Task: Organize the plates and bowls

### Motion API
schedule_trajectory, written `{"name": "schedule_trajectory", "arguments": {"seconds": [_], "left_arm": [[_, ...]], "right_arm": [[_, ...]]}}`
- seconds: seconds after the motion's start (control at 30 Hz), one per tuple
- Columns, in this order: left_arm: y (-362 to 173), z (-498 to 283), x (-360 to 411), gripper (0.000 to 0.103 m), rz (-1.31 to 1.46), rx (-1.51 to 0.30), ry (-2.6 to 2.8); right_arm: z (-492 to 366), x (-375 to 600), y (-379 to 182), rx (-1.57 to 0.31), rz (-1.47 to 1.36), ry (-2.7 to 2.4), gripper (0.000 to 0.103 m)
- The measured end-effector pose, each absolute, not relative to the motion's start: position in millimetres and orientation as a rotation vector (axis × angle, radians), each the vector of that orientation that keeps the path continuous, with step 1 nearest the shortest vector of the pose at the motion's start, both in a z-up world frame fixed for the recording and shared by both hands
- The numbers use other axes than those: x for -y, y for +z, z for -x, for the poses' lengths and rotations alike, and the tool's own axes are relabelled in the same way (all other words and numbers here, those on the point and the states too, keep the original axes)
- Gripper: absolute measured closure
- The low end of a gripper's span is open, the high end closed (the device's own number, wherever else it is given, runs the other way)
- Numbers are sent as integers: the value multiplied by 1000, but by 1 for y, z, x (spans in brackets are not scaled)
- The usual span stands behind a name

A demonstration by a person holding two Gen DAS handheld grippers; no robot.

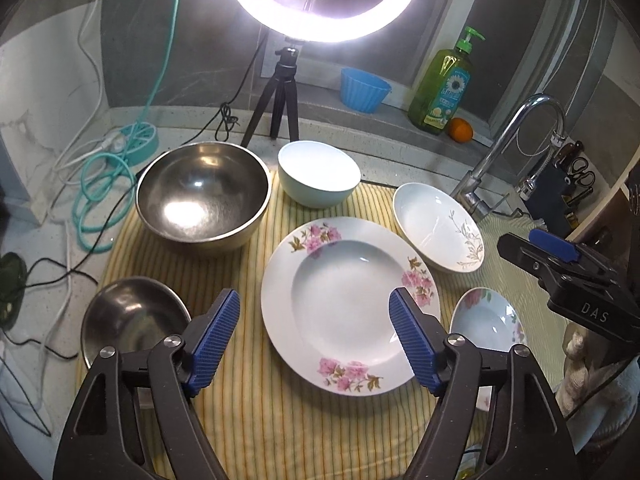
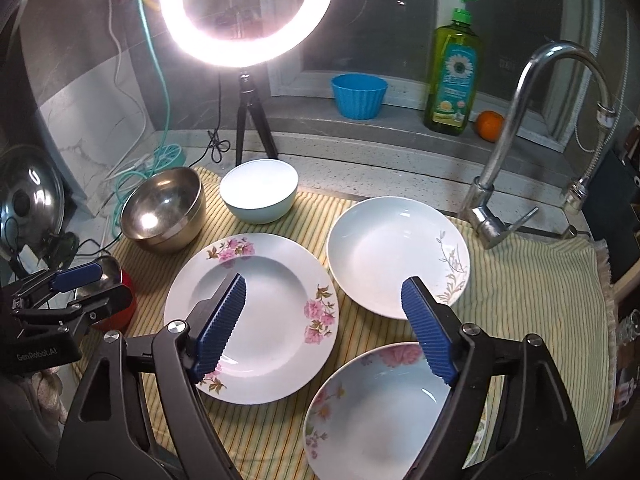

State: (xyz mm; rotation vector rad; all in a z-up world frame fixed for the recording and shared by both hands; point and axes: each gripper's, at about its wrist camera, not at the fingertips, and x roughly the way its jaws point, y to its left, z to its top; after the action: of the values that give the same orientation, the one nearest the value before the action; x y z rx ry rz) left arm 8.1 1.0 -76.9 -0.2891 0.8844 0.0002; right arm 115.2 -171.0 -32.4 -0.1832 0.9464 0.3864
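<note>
Plates and bowls lie spread singly on a striped towel (image 2: 520, 288), none stacked. Both grippers hang apart and empty: the left gripper (image 1: 314, 320) over the large pink-flowered plate (image 1: 348, 312), the right gripper (image 2: 324, 312) between that plate and a floral bowl (image 2: 376, 408). The steel bowl (image 1: 202, 196) and faucet (image 2: 520, 120) crowd the edges

"DAS" stands in pale letters on the right gripper (image 1: 554, 248) body at the right edge. "GenRobot.AI" stands on the left gripper (image 2: 76, 276) body, near left. The label on the green soap bottle (image 2: 454, 68), far right, is too blurred to read.
</note>
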Motion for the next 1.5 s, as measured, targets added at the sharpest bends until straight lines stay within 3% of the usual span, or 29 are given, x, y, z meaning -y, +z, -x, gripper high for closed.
{"name": "schedule_trajectory", "arguments": {"seconds": [0.17, 0.47, 0.67, 0.93, 1.17, 1.23, 1.5], "left_arm": [[-85, -3, 3, 35, 319, -902, 17], [-101, 6, 14, 38, 384, -928, 44], [-120, 17, 18, 38, 455, -959, 73], [-140, 33, 21, 45, 566, -988, 120], [-165, 33, 11, 49, 691, -1026, 131], [-170, 31, 10, 55, 704, -1034, 133], [-177, 27, 4, 58, 754, -1046, 116]], "right_arm": [[-121, 166, -39, -965, 206, 438, 29], [-135, 159, -52, -994, 262, 547, 30], [-157, 149, -70, -1070, 292, 710, 36], [-190, 118, -104, -1176, 360, 838, 37], [-220, 94, -131, -1244, 391, 877, 45], [-227, 91, -140, -1266, 386, 881, 45], [-246, 84, -163, -1328, 369, 881, 46]]}}
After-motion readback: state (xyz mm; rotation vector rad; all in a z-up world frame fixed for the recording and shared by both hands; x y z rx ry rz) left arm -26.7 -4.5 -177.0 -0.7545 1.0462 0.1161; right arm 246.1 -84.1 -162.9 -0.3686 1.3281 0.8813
